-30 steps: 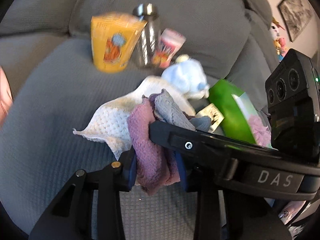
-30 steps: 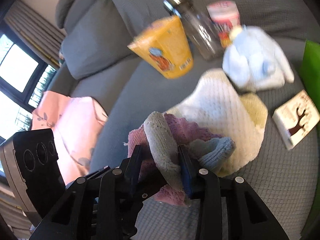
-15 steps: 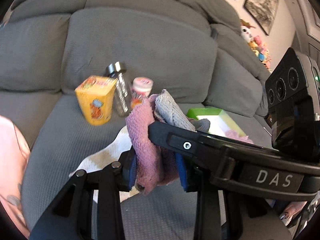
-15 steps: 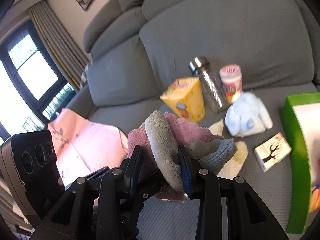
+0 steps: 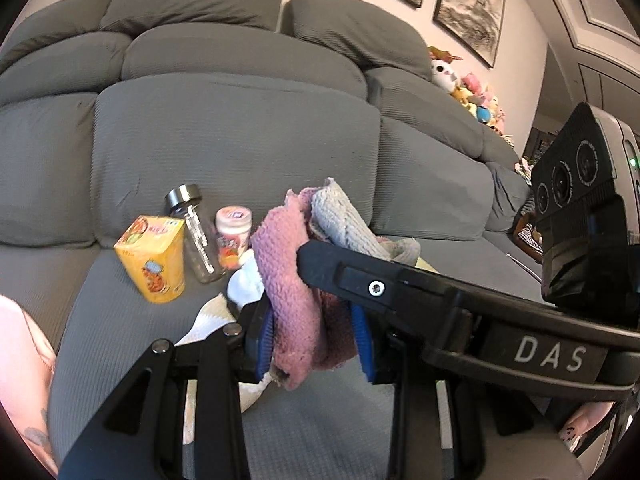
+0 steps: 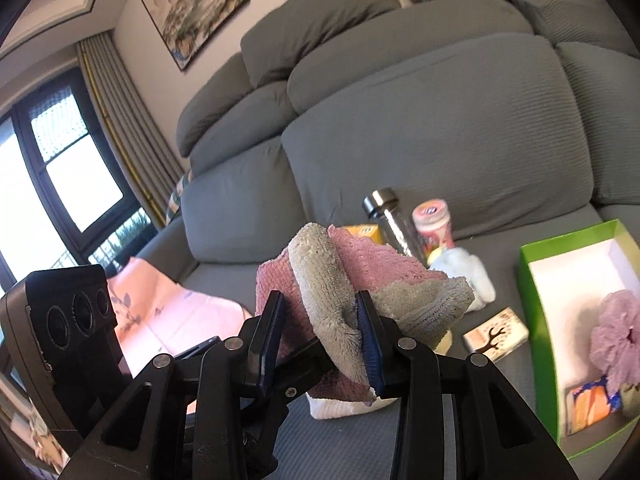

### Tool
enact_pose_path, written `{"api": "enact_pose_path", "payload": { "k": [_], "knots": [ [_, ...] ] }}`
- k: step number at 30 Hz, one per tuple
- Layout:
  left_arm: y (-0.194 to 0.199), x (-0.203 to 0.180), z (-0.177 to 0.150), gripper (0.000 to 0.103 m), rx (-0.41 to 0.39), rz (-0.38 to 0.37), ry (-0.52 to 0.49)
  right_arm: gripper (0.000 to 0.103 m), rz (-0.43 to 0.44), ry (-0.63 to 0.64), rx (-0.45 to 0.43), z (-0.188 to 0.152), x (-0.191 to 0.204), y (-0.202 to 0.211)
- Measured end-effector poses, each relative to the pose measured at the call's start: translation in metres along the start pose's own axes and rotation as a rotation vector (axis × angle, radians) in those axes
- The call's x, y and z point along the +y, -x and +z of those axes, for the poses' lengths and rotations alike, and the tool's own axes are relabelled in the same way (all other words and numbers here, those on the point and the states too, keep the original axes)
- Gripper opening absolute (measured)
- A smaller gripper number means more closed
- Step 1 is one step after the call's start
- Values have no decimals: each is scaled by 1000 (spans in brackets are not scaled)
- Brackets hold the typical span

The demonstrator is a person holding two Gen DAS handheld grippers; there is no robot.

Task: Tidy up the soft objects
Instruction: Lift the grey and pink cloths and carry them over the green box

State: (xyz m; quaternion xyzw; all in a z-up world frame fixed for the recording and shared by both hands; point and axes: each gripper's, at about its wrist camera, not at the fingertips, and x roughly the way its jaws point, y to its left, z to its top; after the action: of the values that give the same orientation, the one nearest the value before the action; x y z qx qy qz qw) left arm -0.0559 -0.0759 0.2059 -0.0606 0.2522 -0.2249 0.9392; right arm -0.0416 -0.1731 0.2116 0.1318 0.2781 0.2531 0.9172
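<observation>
While the left gripper [image 5: 314, 334] points slightly downward over the sofa [image 5: 240, 136] seat, its blue pads [image 5: 264, 336] press on a bunched pink cloth [image 5: 294, 292], jaws narrowed around the wad. A grey cloth [image 5: 344, 224] folds over the pink one and drapes across the right gripper [image 5: 352, 276], whose black finger crosses the left-wrist view from the right. Both cloths are held above the seat. Behind them on the ribbed grey cushion stand a yellow carton [image 5: 154, 258], a clear bottle [image 5: 196, 240] with a metal cap and a small pink-lidded jar [image 5: 232, 236]. A pale blue plush [image 5: 246, 284] and a white waffle towel [image 5: 212, 320] lie below the cloths. A fingertip [image 5: 576, 428] with a painted nail shows at the lower right.

From the right wrist, the right gripper [image 6: 320, 332] also tilts slightly down, pads partly closed on the fluffy grey cloth [image 6: 324, 280], with the knobbly pink cloth [image 6: 376, 264] behind and under it. The left gripper's [image 6: 296, 364] finger reaches in from below. At the right, an open green box [image 6: 536, 304] with white inner walls sits on the seat; it holds a frilly mauve puff [image 6: 616, 336] and a small orange and blue packet [image 6: 592, 400]. Between box and cloths lies a small card box [image 6: 496, 334] printed with a tree. The plush [image 6: 468, 276], jar [image 6: 434, 224] and bottle [image 6: 392, 220] stand beyond. A pink floral sheet [image 6: 160, 316] lies on the seat at left.
</observation>
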Motion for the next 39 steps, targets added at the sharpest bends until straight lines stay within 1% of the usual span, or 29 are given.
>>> {"api": "enact_pose_path", "payload": {
  "k": [10, 17, 22, 27, 29, 39],
  "knots": [
    [-13, -34, 11, 30, -23, -75, -38, 39, -31, -37, -94, 7, -24, 38],
    [-28, -57, 18, 30, -9, -133, -67, 39, -58, -75, -149, 9, -43, 61],
    [-42, -72, 21, 30, 21, -177, -79, 39, -69, -111, -172, 10, -61, 72],
    [-57, -88, 19, 30, 46, -222, -96, 39, -115, -139, -197, 6, -79, 86],
    [-66, -94, 18, 30, 68, -243, -91, 39, -135, -158, -203, 6, -88, 89],
    [-115, -116, 8, 30, 186, -290, -81, 39, -202, -278, -176, -1, -142, 91]
  ]
}}
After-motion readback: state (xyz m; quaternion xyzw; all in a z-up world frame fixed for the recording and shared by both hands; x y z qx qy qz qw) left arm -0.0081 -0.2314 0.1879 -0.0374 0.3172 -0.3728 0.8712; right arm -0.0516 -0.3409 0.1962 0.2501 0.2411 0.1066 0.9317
